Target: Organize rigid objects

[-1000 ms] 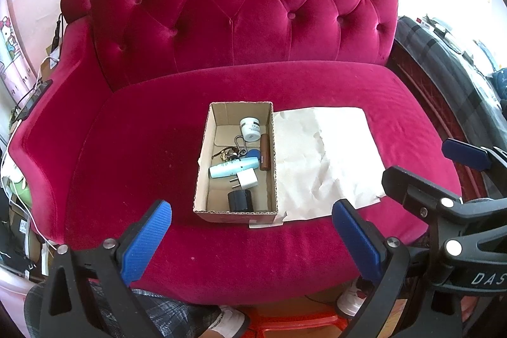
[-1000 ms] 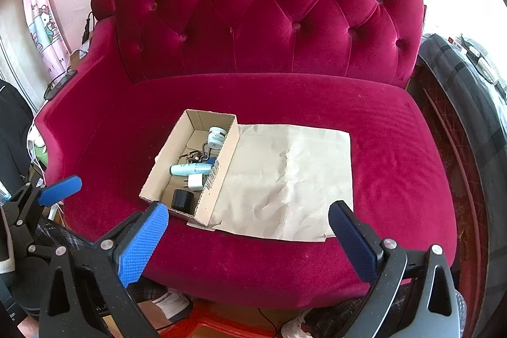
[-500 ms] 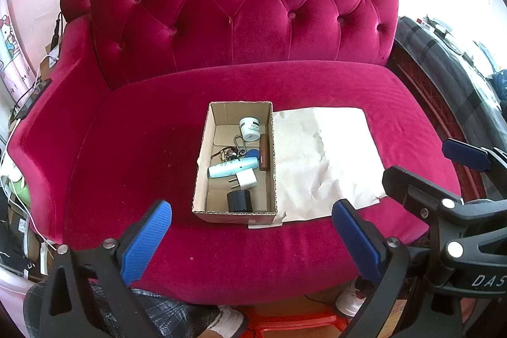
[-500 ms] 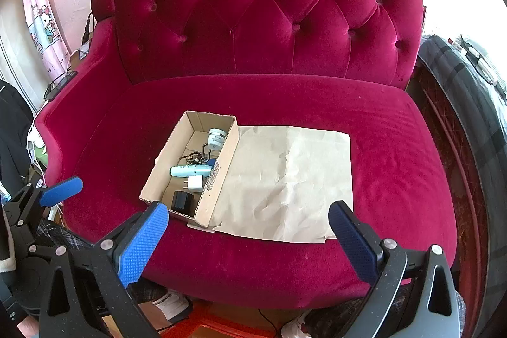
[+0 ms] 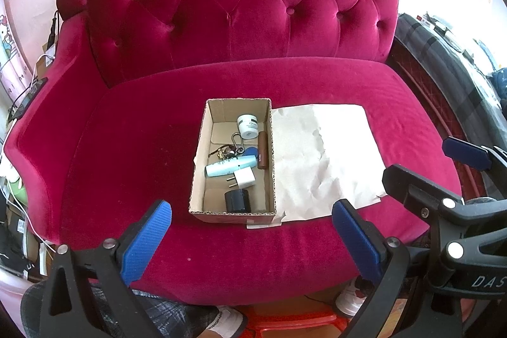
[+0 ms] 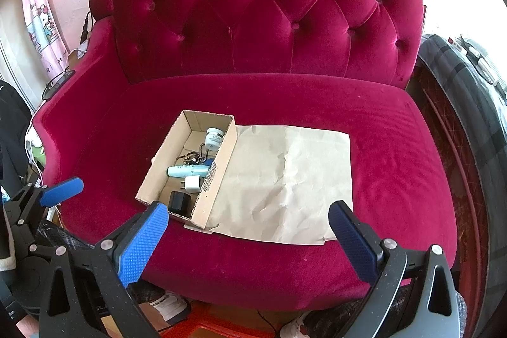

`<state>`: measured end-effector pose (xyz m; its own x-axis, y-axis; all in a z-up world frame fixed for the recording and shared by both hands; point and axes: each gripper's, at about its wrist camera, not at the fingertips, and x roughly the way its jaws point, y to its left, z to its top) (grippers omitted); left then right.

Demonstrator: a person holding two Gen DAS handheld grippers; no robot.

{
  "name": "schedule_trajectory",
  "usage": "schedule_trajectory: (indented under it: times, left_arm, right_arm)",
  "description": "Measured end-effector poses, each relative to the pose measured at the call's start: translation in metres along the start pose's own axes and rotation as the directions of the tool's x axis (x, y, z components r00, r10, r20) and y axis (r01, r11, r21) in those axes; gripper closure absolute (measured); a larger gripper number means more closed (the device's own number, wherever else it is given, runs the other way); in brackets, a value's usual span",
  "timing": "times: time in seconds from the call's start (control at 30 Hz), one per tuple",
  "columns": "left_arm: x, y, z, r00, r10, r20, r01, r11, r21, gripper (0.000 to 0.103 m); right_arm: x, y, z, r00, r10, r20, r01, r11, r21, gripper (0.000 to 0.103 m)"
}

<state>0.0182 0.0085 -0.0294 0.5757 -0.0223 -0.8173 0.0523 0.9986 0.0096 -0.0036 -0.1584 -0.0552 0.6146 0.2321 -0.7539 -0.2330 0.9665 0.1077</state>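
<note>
An open cardboard box (image 5: 199, 154) (image 6: 221, 160) sits on the red sofa seat. In it lie a white jar (image 5: 247, 125), a brown tube (image 5: 262, 149), a key bunch (image 5: 226, 151), a light blue tube (image 5: 229, 166), a white plug adapter (image 5: 243, 179) and a black cylinder (image 5: 237, 200). A sheet of brown paper (image 5: 323, 157) (image 6: 285, 179) lies flat to the box's right. My left gripper (image 5: 250, 239) is open and empty, in front of the sofa's front edge. My right gripper (image 6: 247, 243) is open and empty too, in front of the paper.
The red tufted sofa (image 5: 228, 21) has a raised left armrest (image 5: 28, 129). A dark patterned bed or cover (image 5: 459, 84) stands at the right. Cables and clutter (image 5: 19, 103) lie left of the sofa. An orange stool (image 5: 285, 322) and shoes are below.
</note>
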Motion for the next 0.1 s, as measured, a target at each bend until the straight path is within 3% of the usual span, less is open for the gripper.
schedule_trajectory:
  times: [0.1]
  left_arm:
    - [0.0033,-0.0015,0.0008,1.0,-0.001,-0.002,0.001,1.0,0.006,0.0]
  right_arm:
    - [0.0026,-0.0012,-0.0001,1.0,0.003,-0.002,-0.003,1.0,0.007,0.0]
